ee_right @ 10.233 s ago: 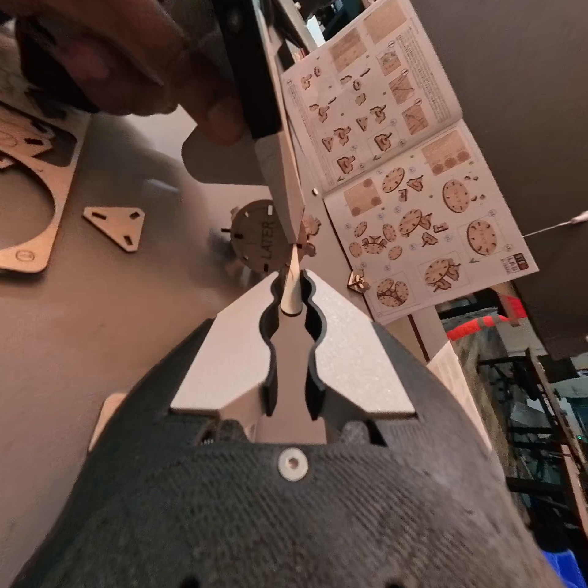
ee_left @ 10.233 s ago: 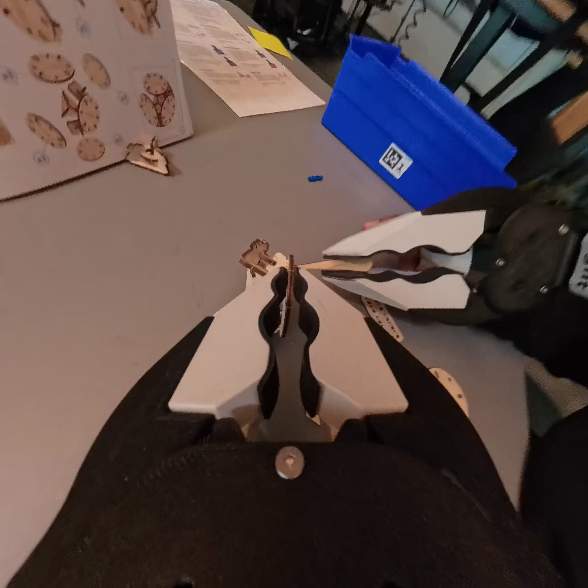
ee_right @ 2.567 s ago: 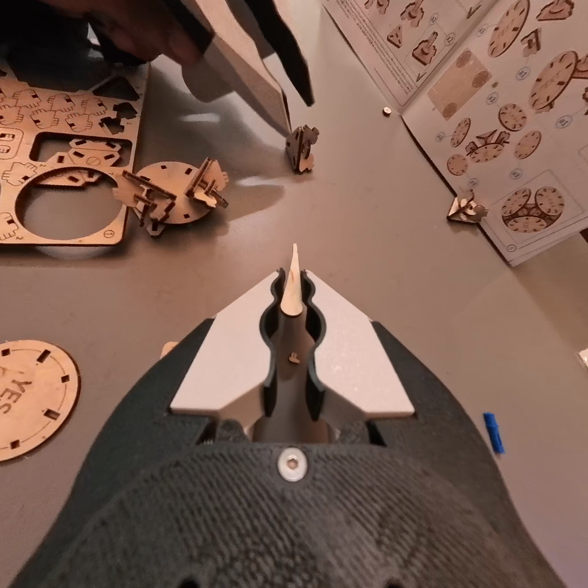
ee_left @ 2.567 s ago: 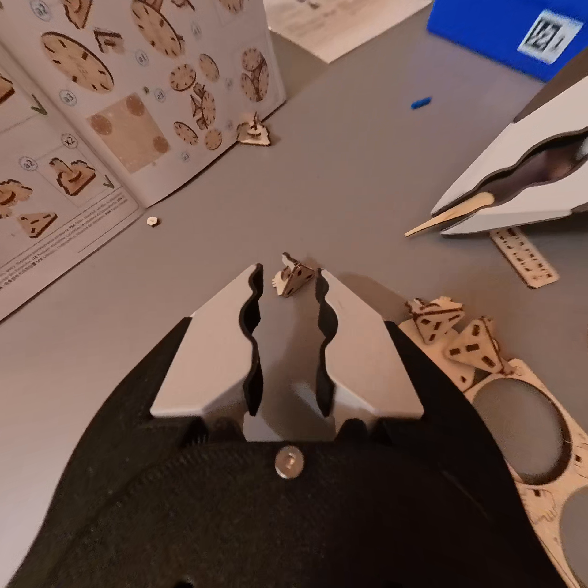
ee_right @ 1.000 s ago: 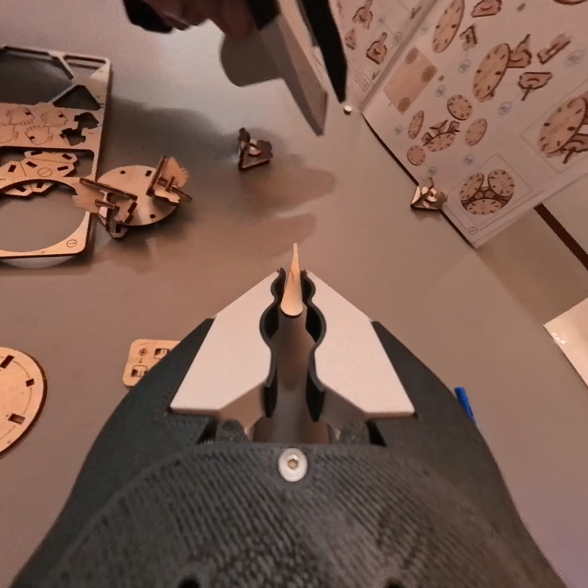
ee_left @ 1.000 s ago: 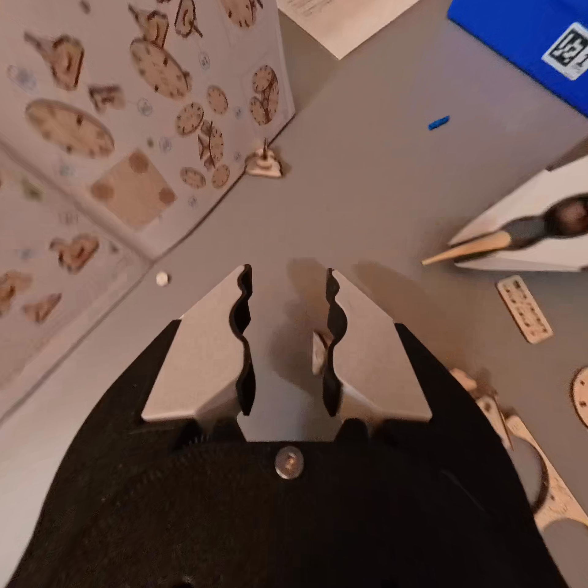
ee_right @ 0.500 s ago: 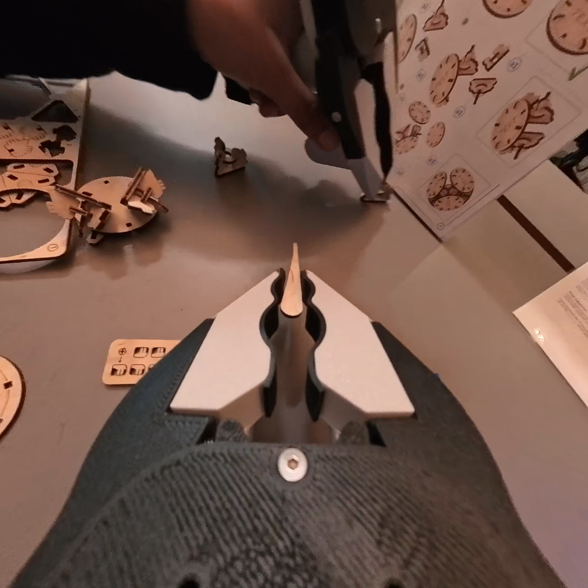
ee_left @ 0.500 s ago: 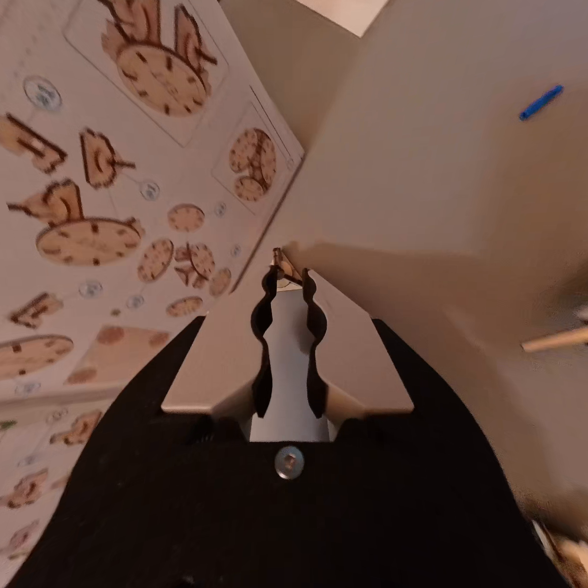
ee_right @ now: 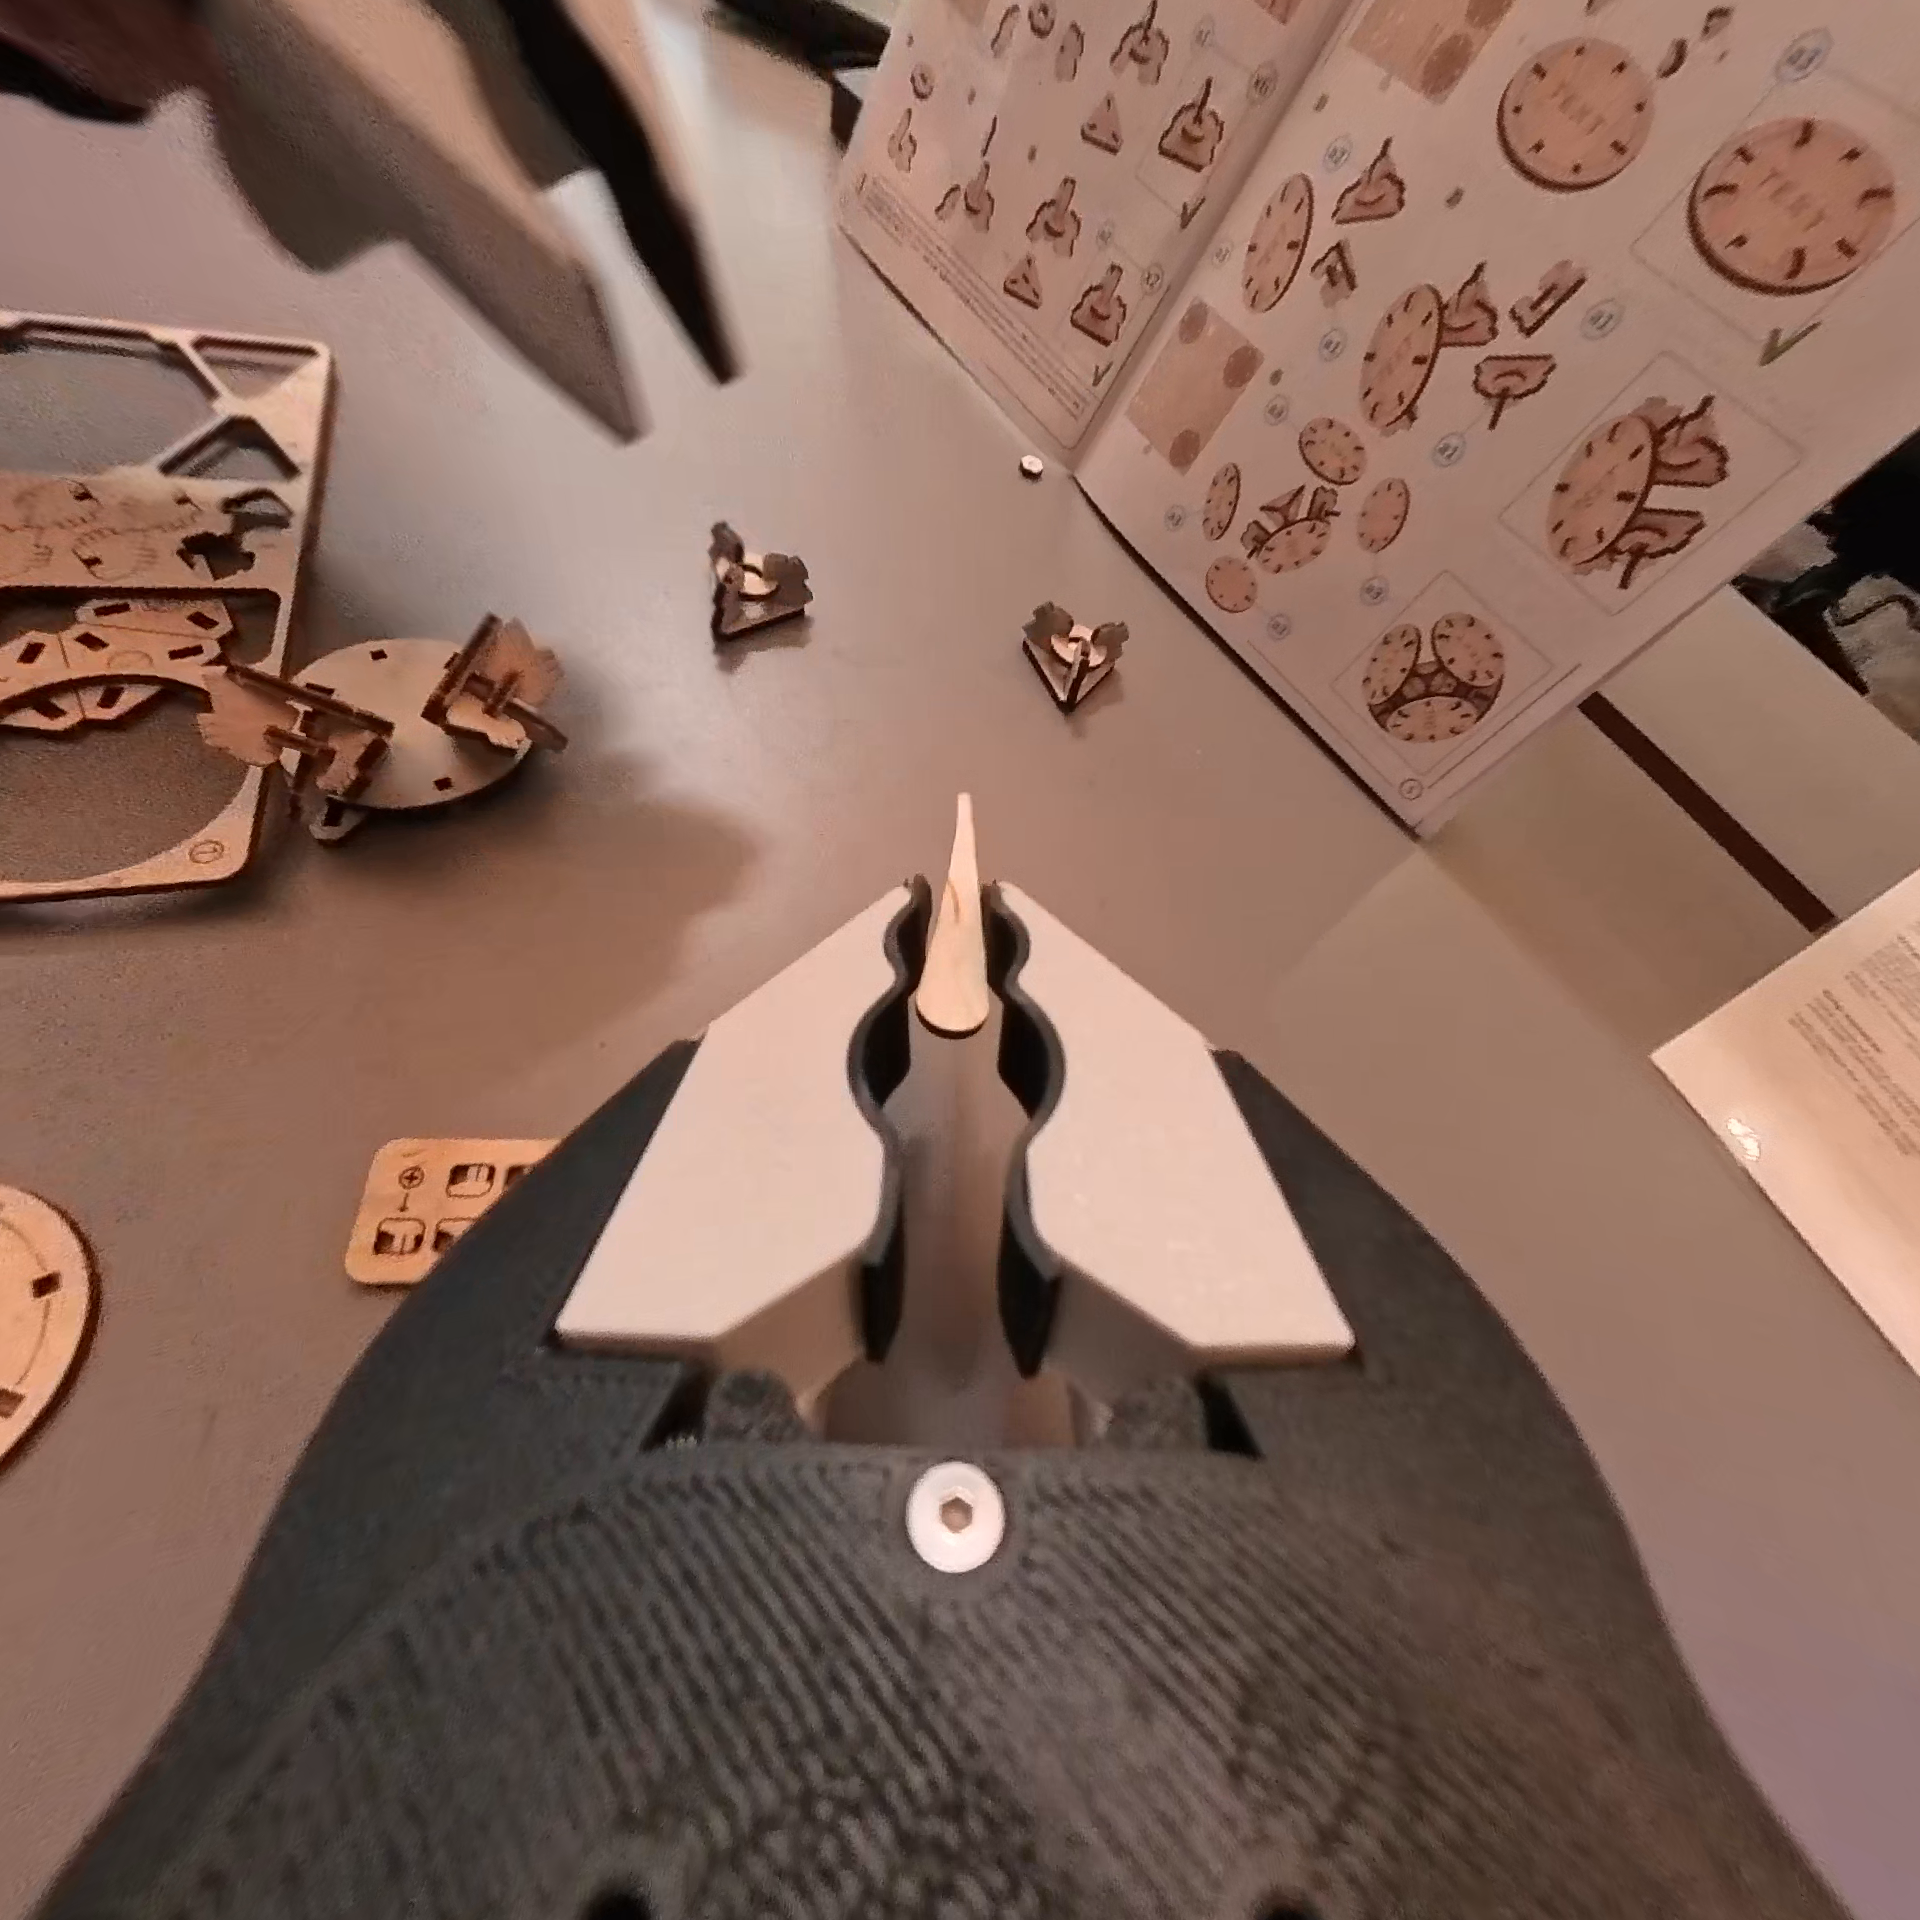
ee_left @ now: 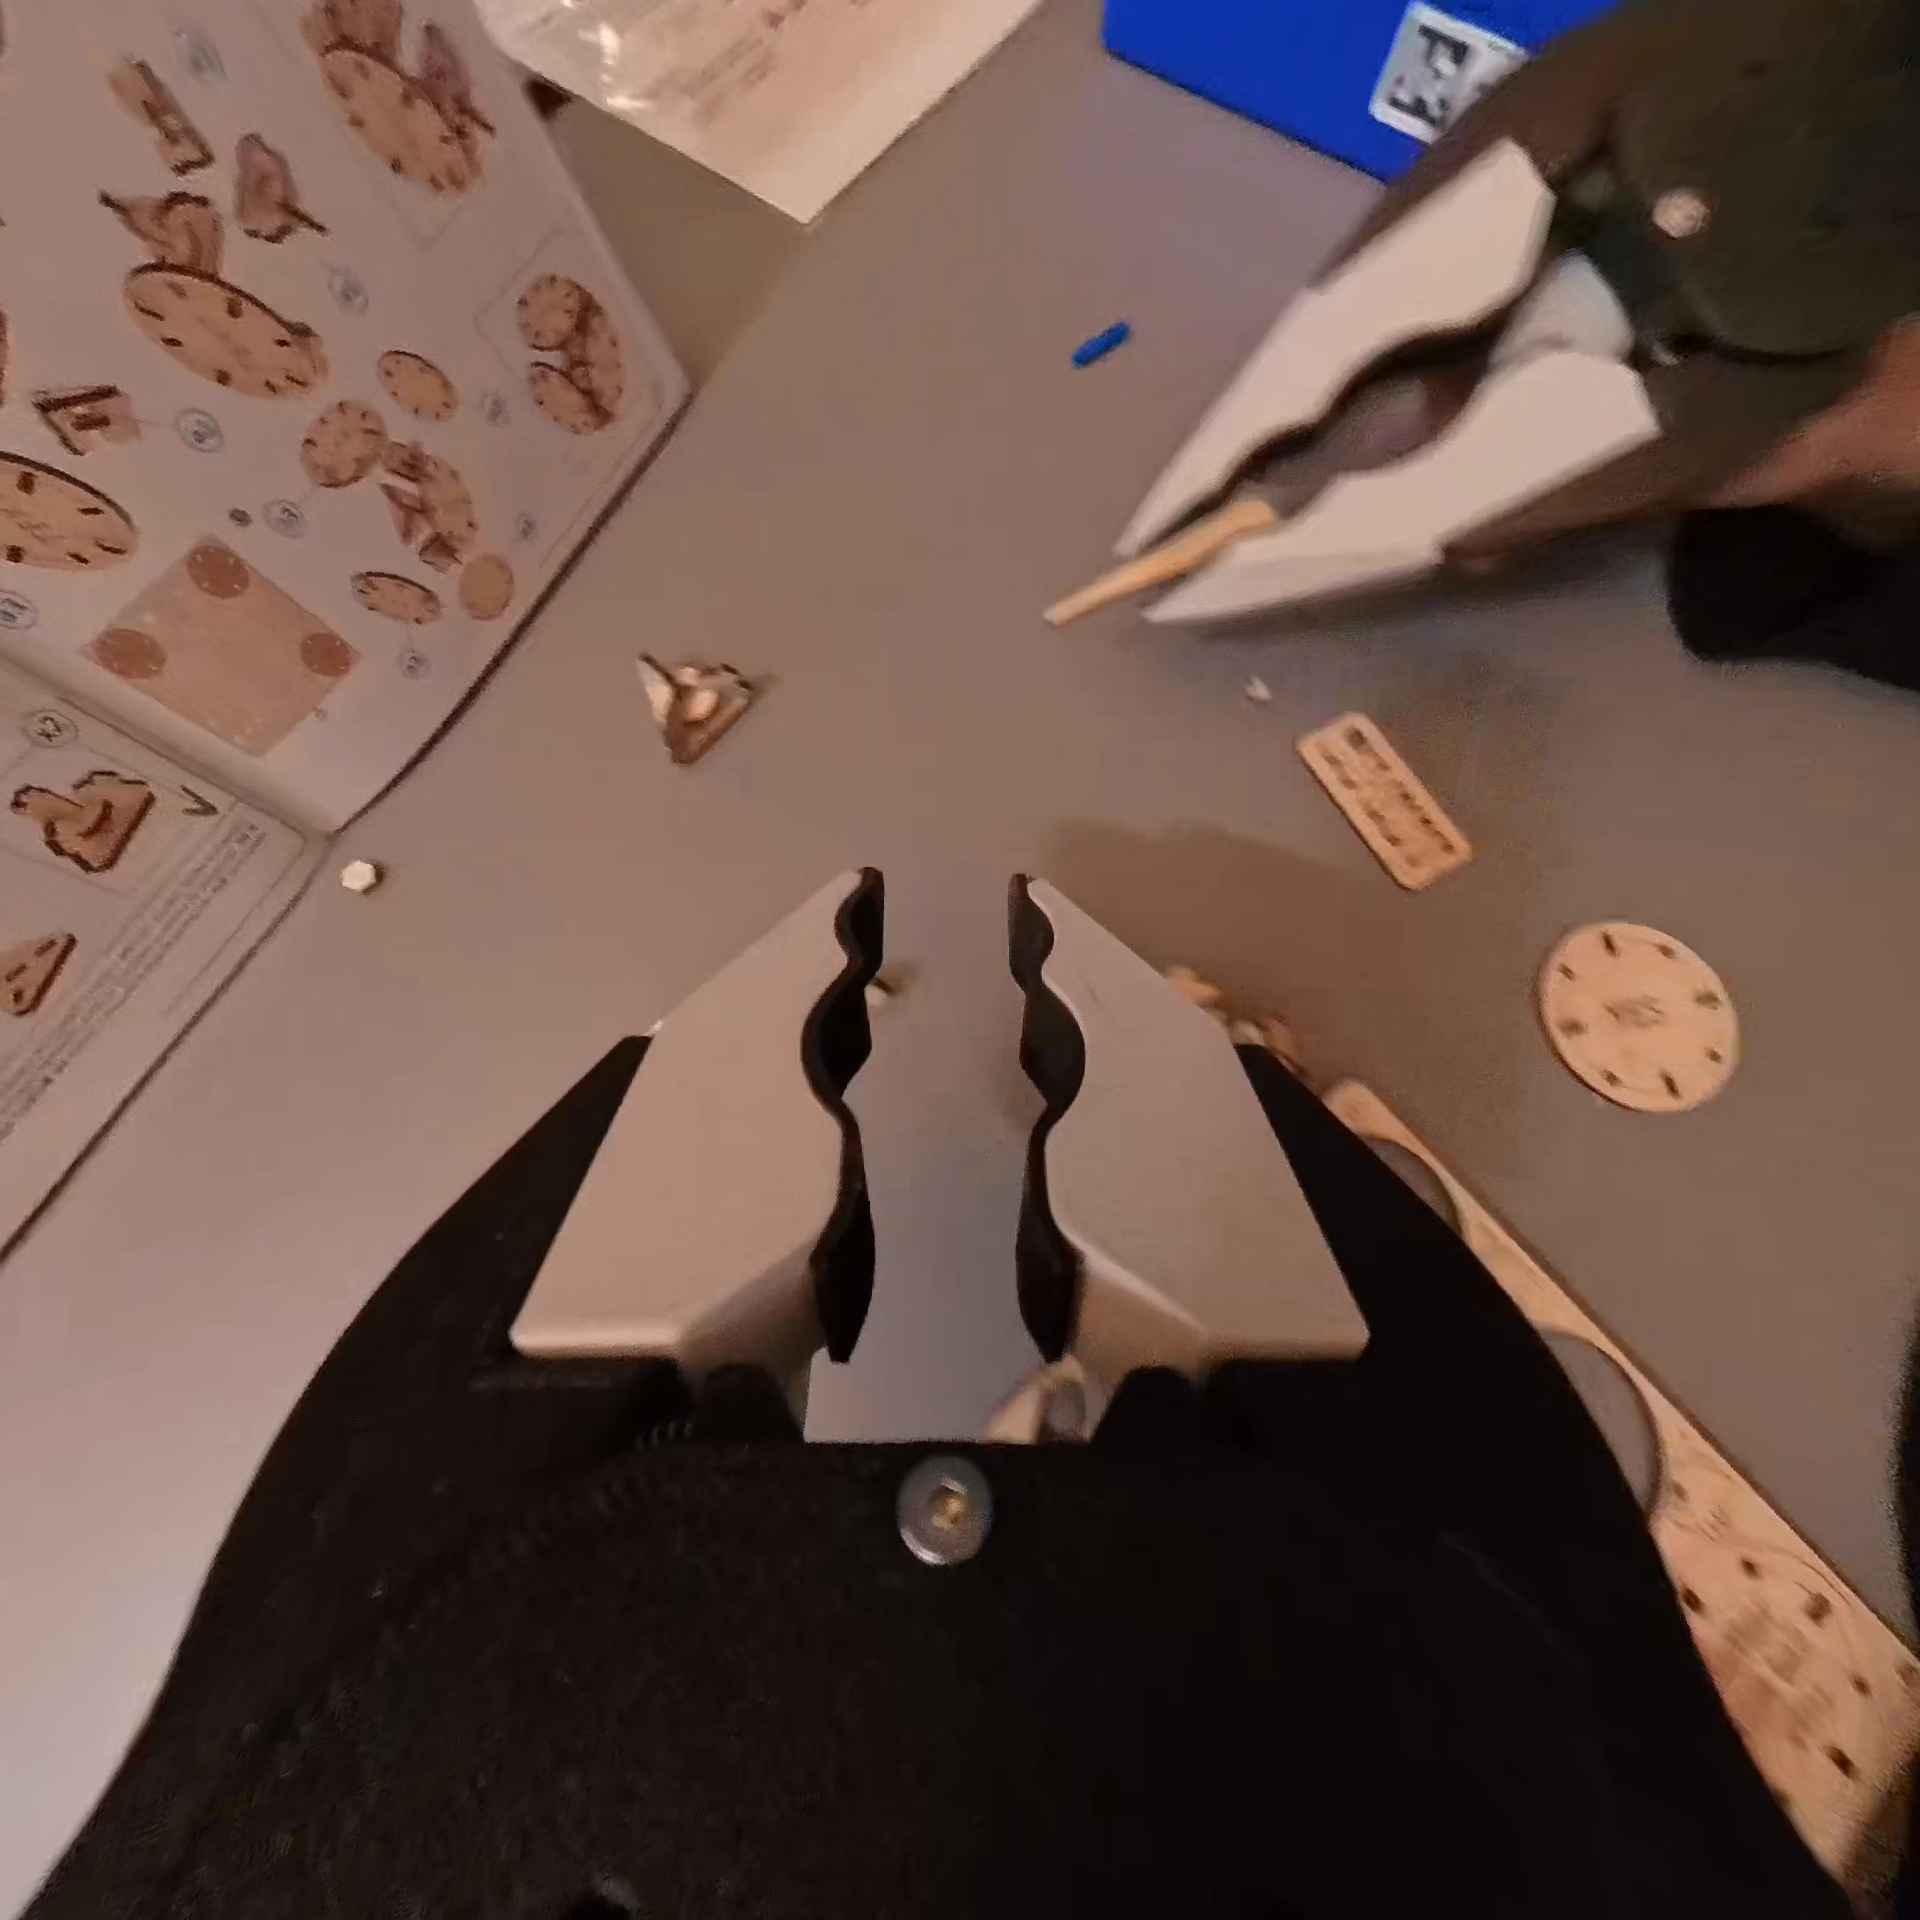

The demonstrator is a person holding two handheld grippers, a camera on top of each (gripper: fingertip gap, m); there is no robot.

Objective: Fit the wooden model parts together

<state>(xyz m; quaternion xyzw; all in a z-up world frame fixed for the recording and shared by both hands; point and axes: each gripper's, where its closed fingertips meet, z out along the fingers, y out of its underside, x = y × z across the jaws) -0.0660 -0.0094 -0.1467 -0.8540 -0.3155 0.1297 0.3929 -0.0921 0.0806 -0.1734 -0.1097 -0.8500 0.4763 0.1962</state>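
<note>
My left gripper [ee_left: 945, 891] is open and empty, hovering over the grey table [ee_left: 935, 520]. A small triangular wooden assembly [ee_left: 694, 701] lies ahead of it, off the booklet's edge; it also shows in the right wrist view [ee_right: 1070, 644]. A second such assembly [ee_right: 753, 592] lies below the left gripper [ee_right: 675, 390], which shows at the top left of that view. My right gripper [ee_right: 956, 894] is shut on a pointed wooden stick [ee_right: 961, 914] whose tip juts forward. The left wrist view shows that gripper [ee_left: 1132, 603] and its stick [ee_left: 1153, 566] at the right.
An open instruction booklet [ee_left: 260, 416] lies at the left, a blue bin [ee_left: 1299, 83] at the back. A wooden disc [ee_left: 1636, 1016], a slotted tag [ee_left: 1382, 800], a blue peg [ee_left: 1099, 343], a disc with upright parts [ee_right: 405, 727] and a punched wooden sheet [ee_right: 135, 623] lie about. Tip to tip, the grippers are about 11 cm apart. My right gripper's tips are some 9 cm from the slotted tag [ee_left: 1382, 800].
My left gripper was shut on the triangular assembly by the booklet half a second ago; it has let it go on the table, opened and drawn back. The right gripper still holds its stick.
</note>
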